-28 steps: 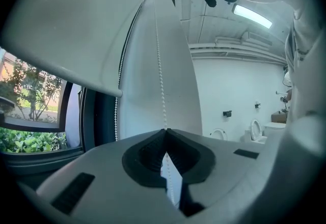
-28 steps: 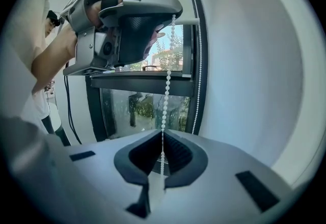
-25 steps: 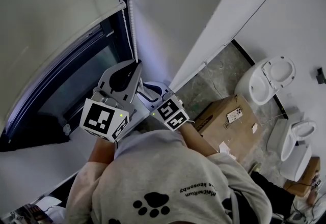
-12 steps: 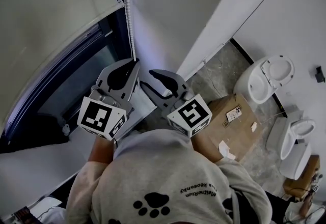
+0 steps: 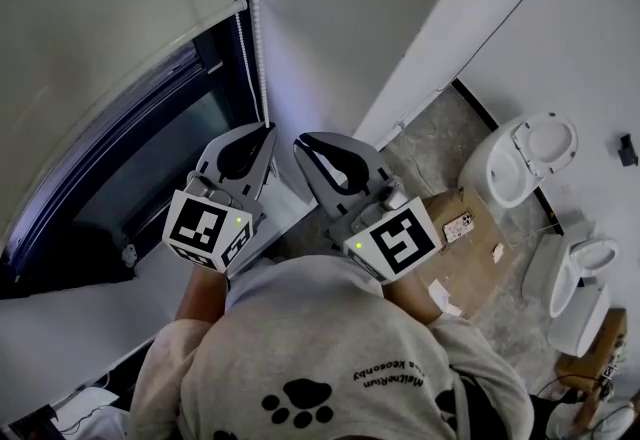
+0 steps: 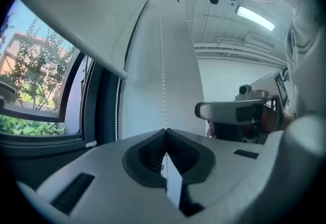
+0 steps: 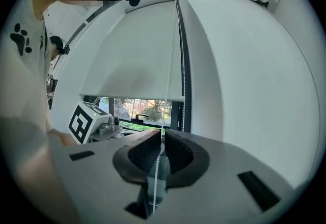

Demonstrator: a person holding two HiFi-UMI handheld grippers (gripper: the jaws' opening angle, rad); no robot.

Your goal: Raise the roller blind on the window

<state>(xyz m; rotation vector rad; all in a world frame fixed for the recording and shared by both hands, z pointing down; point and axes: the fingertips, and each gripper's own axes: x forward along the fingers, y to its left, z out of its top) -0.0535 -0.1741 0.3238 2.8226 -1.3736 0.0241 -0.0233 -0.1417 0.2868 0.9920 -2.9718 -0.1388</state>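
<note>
The pale roller blind [image 5: 90,18] covers the upper window, its bottom bar [image 5: 150,36] slanting across the glass. Two strands of its white bead chain [image 5: 252,38] hang beside the dark frame. My left gripper [image 5: 268,126] is shut on one strand, which runs up from its tips in the left gripper view as the chain [image 6: 162,80]. My right gripper [image 5: 300,141] is beside it on the right. Its jaws are closing around the bead chain [image 7: 167,90], which passes through the narrow gap at the gripper's tips [image 7: 163,135]; the pads are not clearly pressing on it.
A white wall [image 5: 340,18] rises right of the window. A cardboard box [image 5: 455,248] sits on the floor, with two white toilets [image 5: 525,156] [image 5: 590,268] beyond it. The window sill [image 5: 70,328] lies at lower left. The person's grey shirt [image 5: 330,358] fills the foreground.
My right gripper has come up from under the left one to stand beside it, spread its jaws wide, then narrowed them around the chain. The left gripper has stayed shut on the chain.
</note>
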